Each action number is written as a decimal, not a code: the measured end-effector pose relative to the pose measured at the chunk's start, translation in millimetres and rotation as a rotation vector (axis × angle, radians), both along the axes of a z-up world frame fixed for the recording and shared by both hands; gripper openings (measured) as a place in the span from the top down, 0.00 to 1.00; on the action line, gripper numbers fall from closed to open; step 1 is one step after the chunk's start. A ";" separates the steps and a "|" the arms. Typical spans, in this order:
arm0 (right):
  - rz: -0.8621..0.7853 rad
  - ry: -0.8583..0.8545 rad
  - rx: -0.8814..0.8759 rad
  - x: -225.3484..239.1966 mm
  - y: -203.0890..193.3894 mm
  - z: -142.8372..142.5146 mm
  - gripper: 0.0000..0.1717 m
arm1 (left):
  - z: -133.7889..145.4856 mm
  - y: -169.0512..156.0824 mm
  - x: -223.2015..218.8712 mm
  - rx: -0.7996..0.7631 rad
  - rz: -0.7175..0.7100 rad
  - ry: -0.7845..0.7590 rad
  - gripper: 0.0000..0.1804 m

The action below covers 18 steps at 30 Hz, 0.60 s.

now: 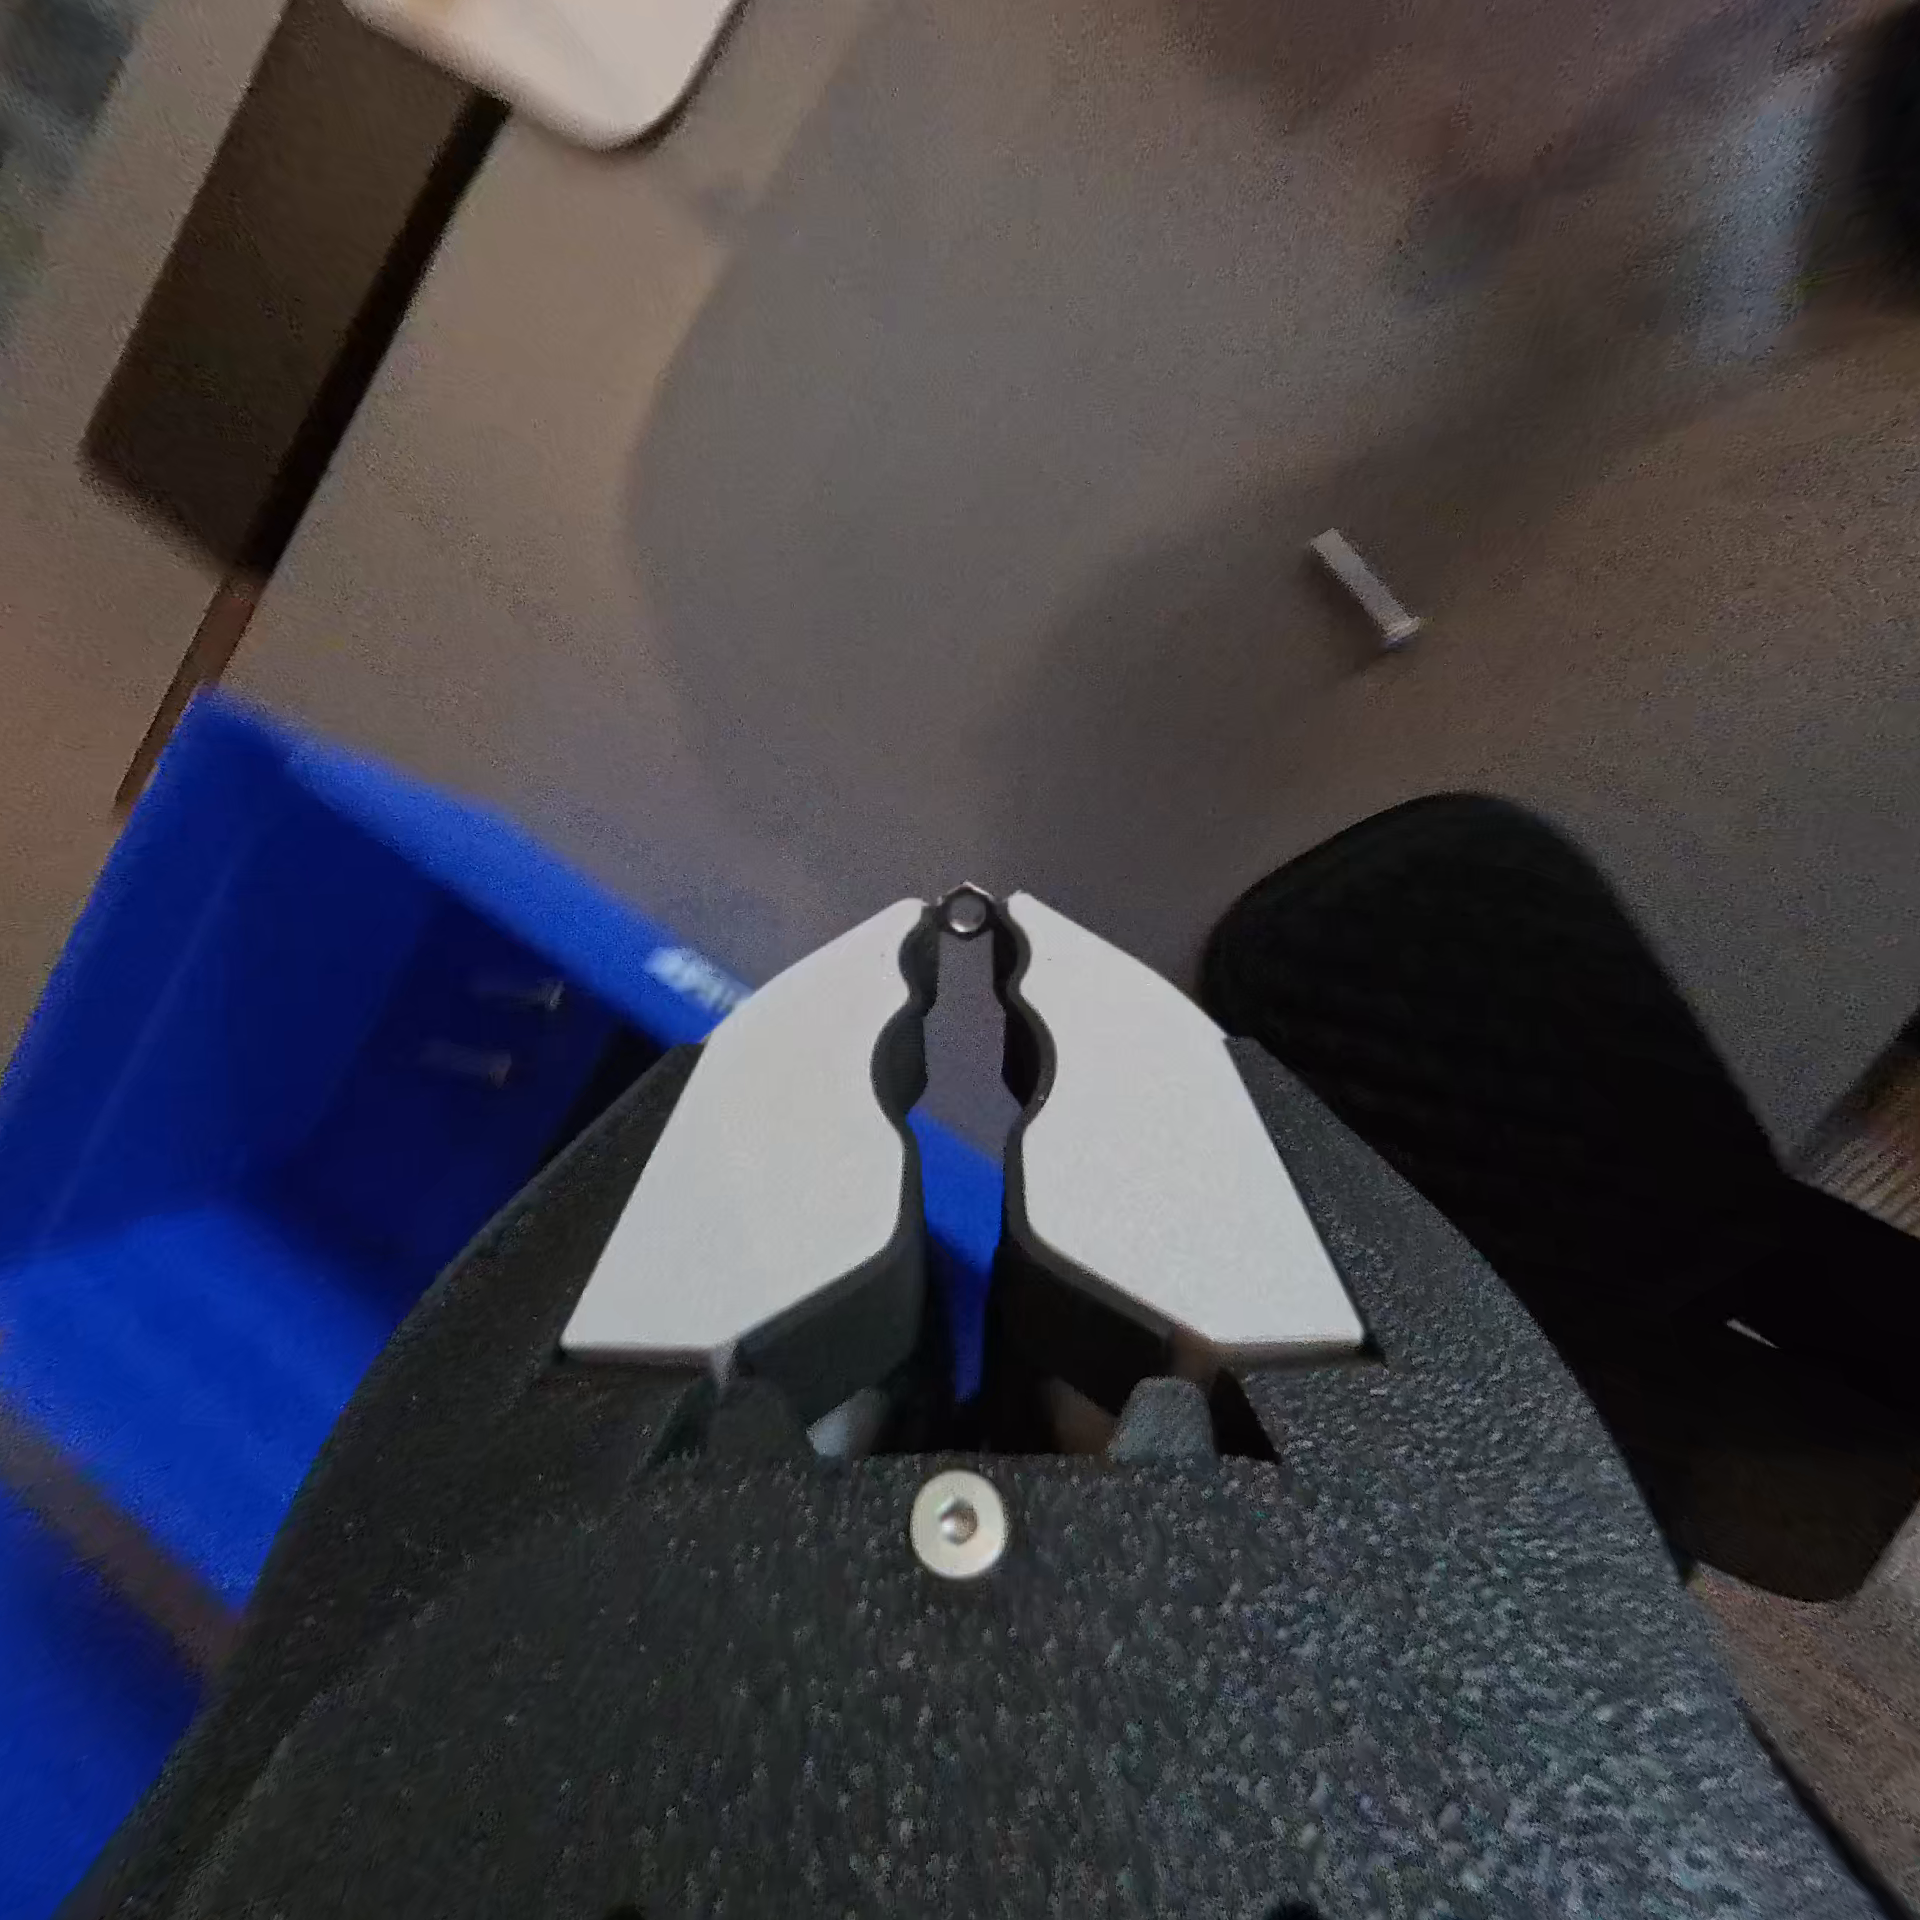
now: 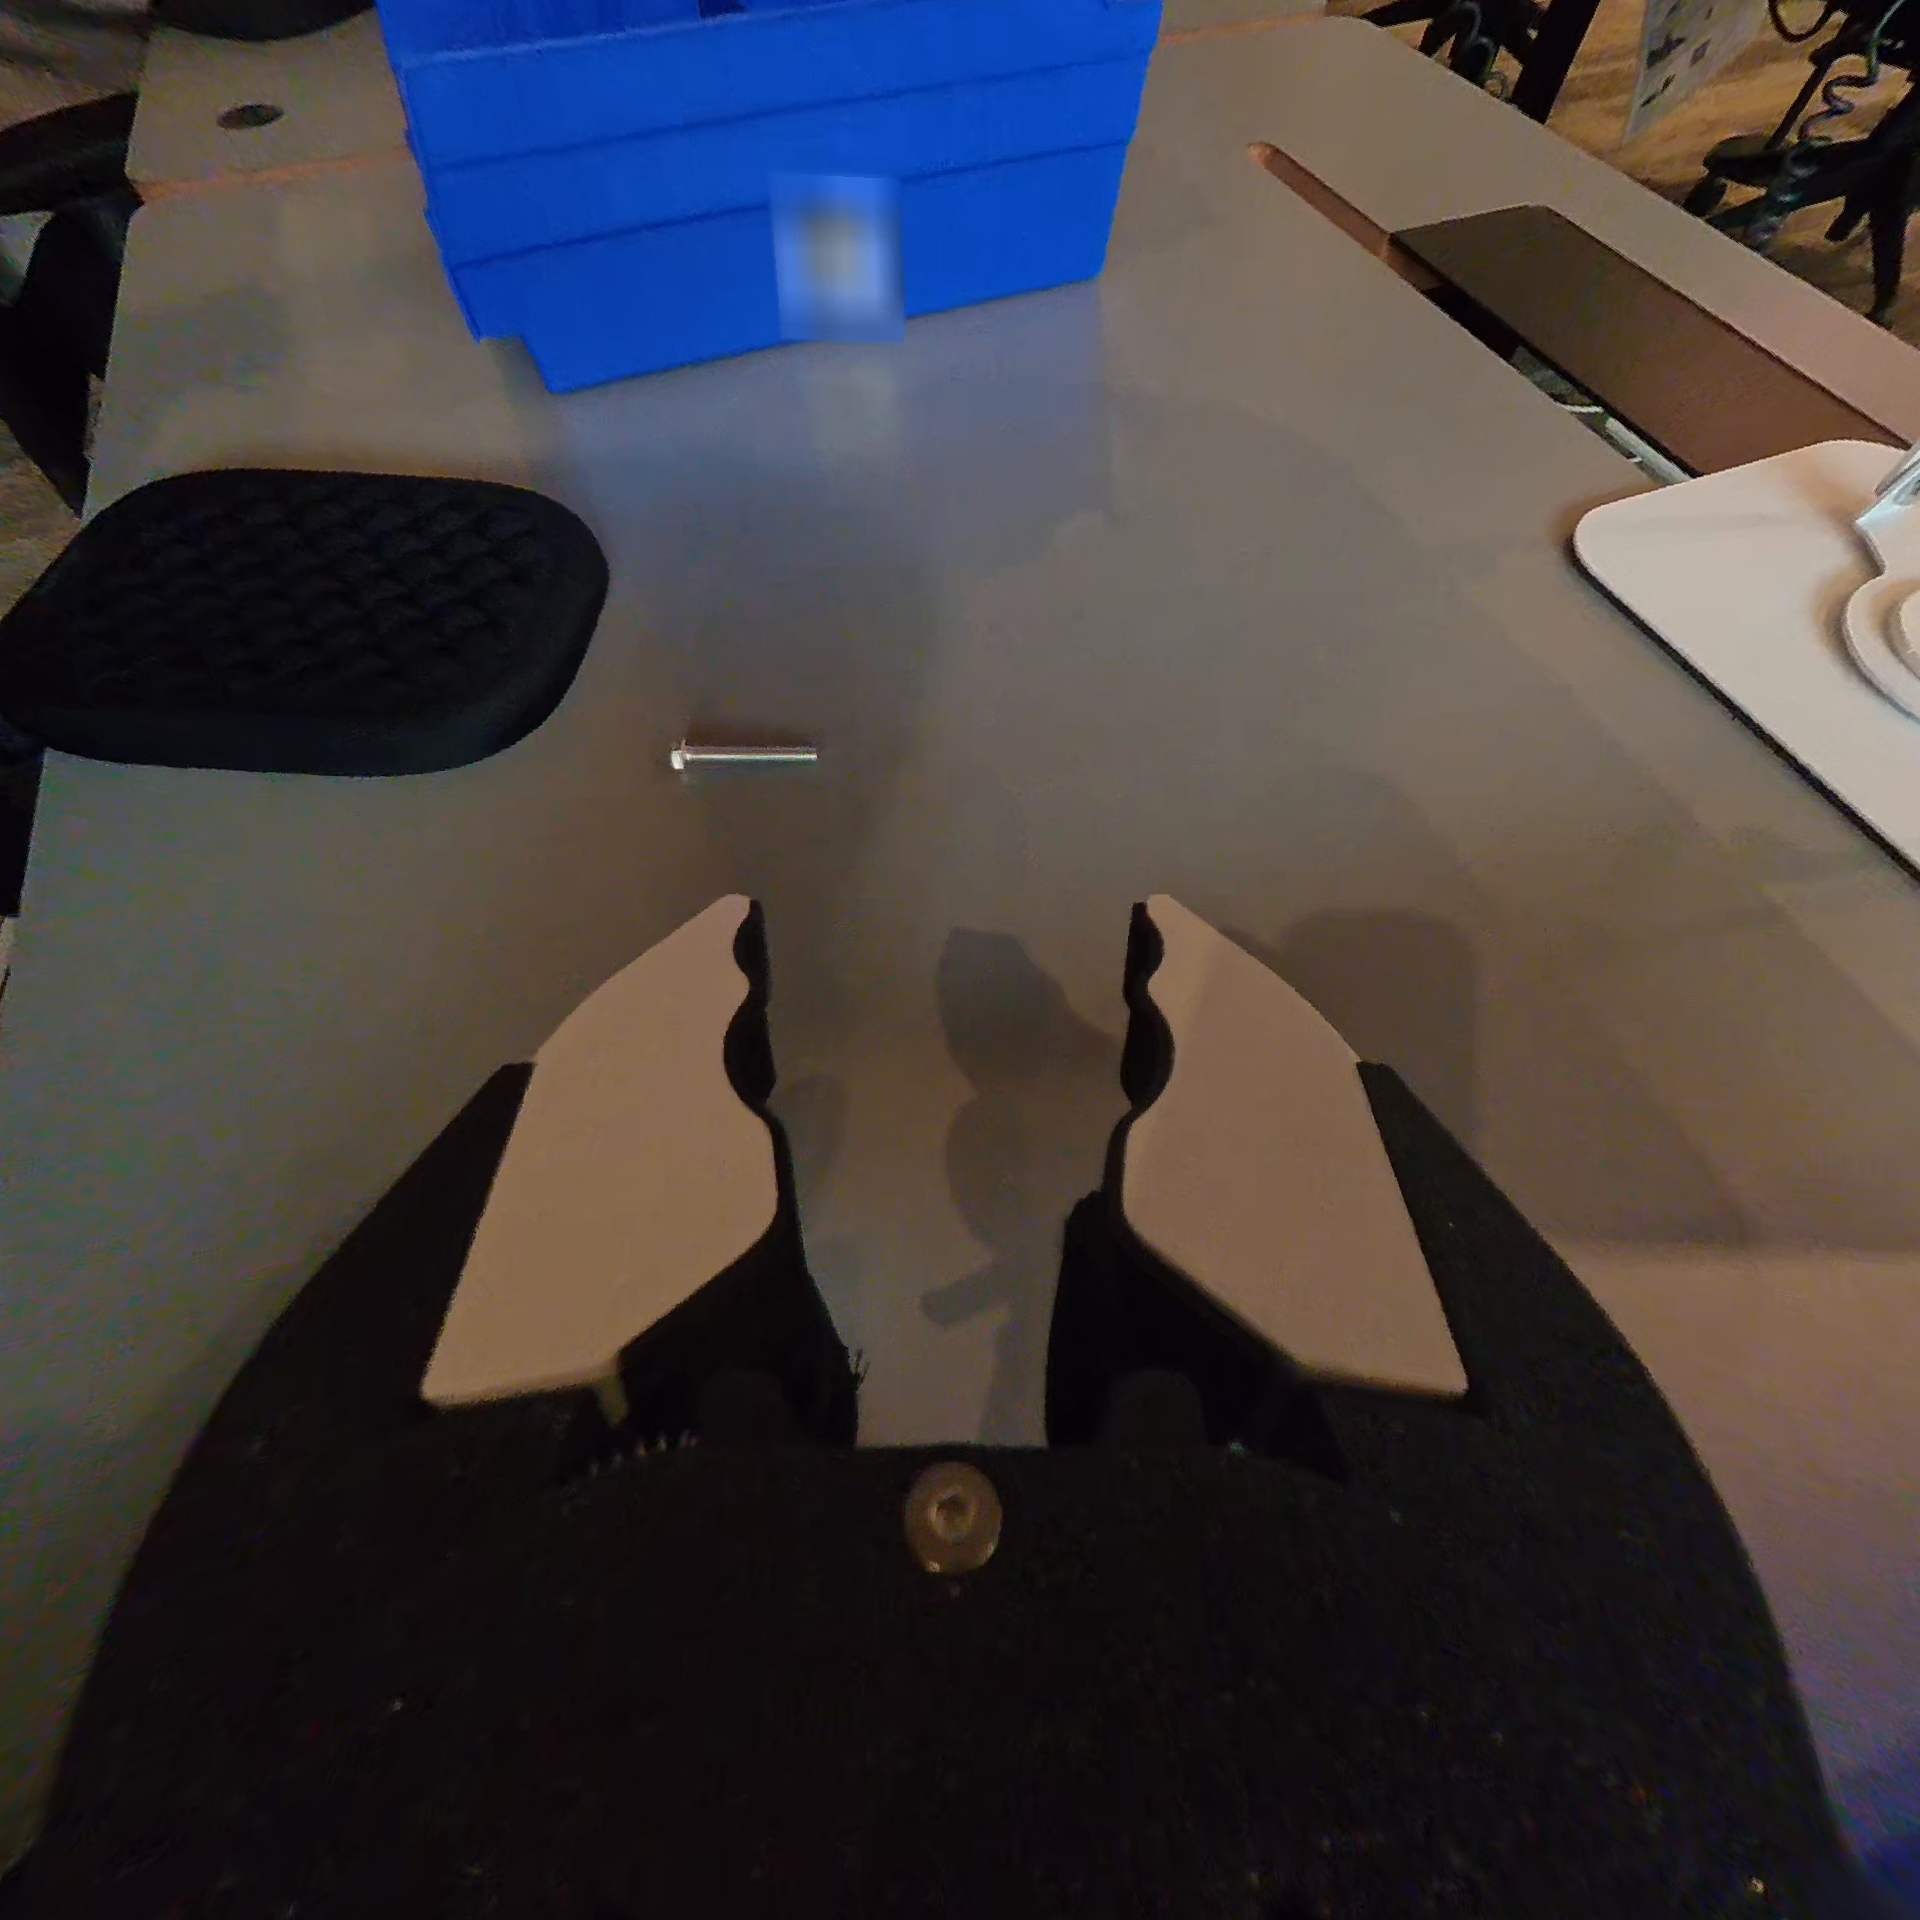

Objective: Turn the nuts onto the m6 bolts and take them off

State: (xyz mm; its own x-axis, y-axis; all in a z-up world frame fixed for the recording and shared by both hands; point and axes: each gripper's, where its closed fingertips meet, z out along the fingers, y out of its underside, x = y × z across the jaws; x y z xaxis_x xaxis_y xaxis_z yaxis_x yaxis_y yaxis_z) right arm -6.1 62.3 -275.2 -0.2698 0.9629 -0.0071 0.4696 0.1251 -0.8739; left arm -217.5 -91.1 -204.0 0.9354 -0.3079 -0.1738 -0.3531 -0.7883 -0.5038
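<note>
The left gripper had its fingers drawn narrow, the tips pressed on a small metal nut. The nut's bore faced the camera, so its axis ran along the line of the fingers. It was held clear of the worktop, above the near corner of a blue bin. Two bolts lay in the bin, blurred, their long axes roughly parallel to each other.

The right gripper stood with fingers wide apart and nothing between them, only bare worktop and shadow.

One bolt lay flat on the worktop, ahead and to the left of the right fingertips and apart from them. In the right wrist view its long axis ran straight across the frame, head to the left, threaded end to the right. The head pointed toward a black pad lying near it. In the left wrist view the same bolt sat well beyond the fingertips, to the right.

The bin stood at the far side of the worktop. A white board lay at the right edge.
</note>
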 end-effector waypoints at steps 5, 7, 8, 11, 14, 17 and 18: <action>-0.024 0.000 -0.004 1.4 6.9 0.3 0.62 | -31.9 48.4 104.0 -0.017 -0.281 -0.073 0.95; -0.037 -0.002 -0.007 2.0 11.0 -0.7 0.62 | -56.4 62.9 130.2 -0.069 -0.343 -0.077 0.95; -0.045 -0.007 -0.009 2.3 13.3 -1.8 0.62 | -69.2 68.2 140.6 -0.106 -0.369 -0.081 0.95; -0.060 -0.017 -0.019 3.4 17.7 -3.8 0.63 | -98.0 83.7 166.3 -0.180 -0.418 -0.115 0.95; -0.073 -0.021 -0.022 4.7 21.9 -4.1 0.63 | -118.4 94.1 177.5 -0.232 -0.440 -0.086 0.95; -0.082 -0.017 -0.033 5.2 24.1 -3.0 0.63 | -133.5 97.9 183.8 -0.269 -0.447 -0.068 0.95; -0.082 -0.016 -0.034 5.3 24.1 -2.5 0.63 | -137.3 98.8 184.9 -0.278 -0.445 -0.066 0.95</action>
State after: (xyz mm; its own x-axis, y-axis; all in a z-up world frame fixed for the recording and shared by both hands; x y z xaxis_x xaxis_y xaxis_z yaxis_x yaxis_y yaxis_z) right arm -0.8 86.4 -277.6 -0.1901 0.9808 -0.0441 0.4907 0.0560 -0.8695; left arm -32.6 7.7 -341.2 0.7101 -0.7036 0.0262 -0.6584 -0.6768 -0.3293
